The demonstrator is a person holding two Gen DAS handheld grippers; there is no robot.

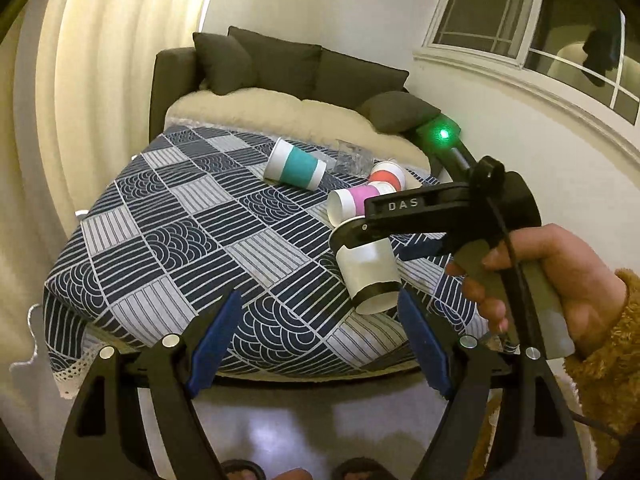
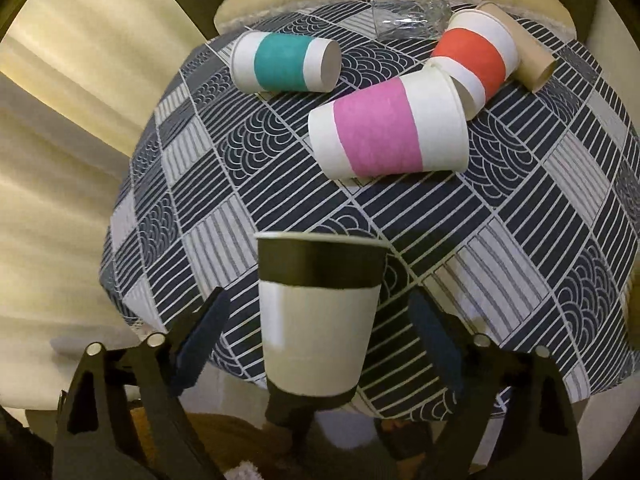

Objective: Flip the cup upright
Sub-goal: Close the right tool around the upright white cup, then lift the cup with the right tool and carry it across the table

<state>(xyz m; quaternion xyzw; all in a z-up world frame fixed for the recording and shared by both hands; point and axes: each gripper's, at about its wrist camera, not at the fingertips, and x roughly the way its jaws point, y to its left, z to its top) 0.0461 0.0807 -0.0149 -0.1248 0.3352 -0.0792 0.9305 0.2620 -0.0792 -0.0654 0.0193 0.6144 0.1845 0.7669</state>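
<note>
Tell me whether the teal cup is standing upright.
No. The teal cup lies on its side on the table.

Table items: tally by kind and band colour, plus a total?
Paper cup, black band: 1, between the open fingers of the right hand-held gripper
Paper cup, pink band: 1
Paper cup, teal band: 1
Paper cup, red band: 1
Clear plastic cup: 1
Cardboard tube: 1
Total: 6
</note>
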